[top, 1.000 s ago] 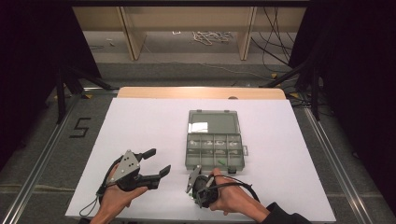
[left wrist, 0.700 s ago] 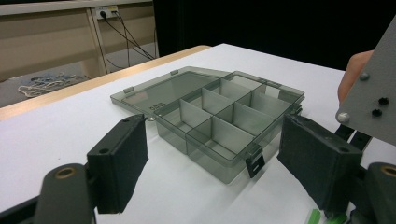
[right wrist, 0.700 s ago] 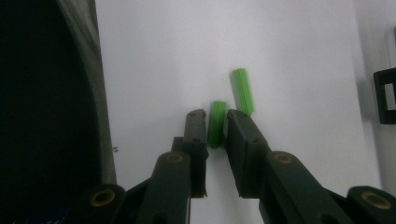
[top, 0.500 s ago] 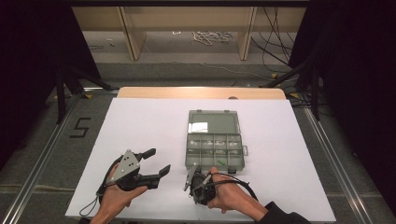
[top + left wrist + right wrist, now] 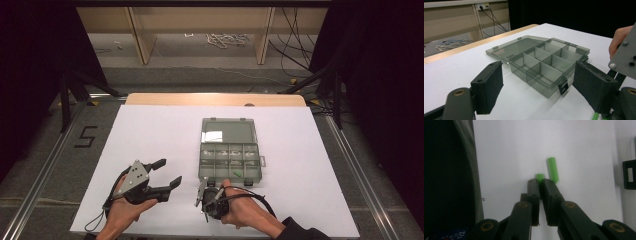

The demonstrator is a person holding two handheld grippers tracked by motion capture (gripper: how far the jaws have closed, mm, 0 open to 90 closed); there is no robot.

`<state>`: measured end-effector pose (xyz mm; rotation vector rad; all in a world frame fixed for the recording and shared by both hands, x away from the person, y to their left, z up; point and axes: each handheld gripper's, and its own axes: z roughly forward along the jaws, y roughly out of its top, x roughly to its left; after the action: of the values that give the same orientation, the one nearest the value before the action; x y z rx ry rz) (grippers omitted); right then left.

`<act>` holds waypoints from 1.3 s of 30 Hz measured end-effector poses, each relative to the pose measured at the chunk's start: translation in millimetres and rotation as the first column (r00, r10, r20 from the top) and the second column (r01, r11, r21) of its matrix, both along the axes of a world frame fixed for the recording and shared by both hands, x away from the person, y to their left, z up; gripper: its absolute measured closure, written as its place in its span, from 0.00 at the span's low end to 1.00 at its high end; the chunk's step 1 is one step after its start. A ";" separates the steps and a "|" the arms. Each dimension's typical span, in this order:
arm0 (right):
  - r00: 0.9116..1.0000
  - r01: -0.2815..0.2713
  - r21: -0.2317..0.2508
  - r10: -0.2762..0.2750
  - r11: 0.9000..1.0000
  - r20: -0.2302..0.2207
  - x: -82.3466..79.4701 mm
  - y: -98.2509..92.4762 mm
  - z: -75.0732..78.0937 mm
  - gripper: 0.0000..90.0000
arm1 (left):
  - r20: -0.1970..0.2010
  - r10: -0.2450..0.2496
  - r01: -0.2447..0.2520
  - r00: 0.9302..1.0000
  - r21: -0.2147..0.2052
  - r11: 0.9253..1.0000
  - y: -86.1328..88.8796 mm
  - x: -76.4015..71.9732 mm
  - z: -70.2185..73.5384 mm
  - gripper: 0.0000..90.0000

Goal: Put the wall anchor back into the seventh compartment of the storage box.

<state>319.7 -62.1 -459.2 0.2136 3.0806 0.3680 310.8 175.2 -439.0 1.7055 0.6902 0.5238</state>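
Your right gripper [image 5: 540,185] has just been closing and now pinches a small green plug [image 5: 539,177] at its tips, a second ribbed green plug [image 5: 553,169] lying loose just beyond them, so it's ready to lift toward the open compartment box [image 5: 229,160], while your left gripper [image 5: 167,172] hangs open and empty.

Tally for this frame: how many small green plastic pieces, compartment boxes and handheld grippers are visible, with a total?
Green plastic pieces: 3, one clamped in the right gripper as green piece, a loose piece on the table beside it, and one in the box
Clear compartment box, lid open: 1
Grippers: 2, counting the left gripper, open
Total: 6
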 end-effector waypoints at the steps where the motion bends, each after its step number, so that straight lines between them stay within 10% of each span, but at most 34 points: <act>1: 1.000 -0.003 0.006 0.003 1.000 0.001 0.6 -0.5 0.2 0.94 | 0.003 0.000 0.000 1.000 0.005 1.000 0.3 0.1 0.2 0.26; 24: 0.991 0.103 0.224 -0.119 0.969 0.059 28.5 -40.5 51.1 0.94 | 0.002 0.004 -0.004 1.000 0.003 1.000 0.4 -0.8 1.1 0.26; 39: 0.946 0.231 0.311 -0.287 0.922 0.151 59.4 -83.9 67.6 0.94 | 0.006 0.006 -0.006 1.000 -0.004 1.000 -0.2 -1.2 1.6 0.26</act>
<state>379.0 -146.0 -391.6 0.5539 2.7459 0.7746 309.6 175.0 -437.5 1.6982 0.6915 0.5308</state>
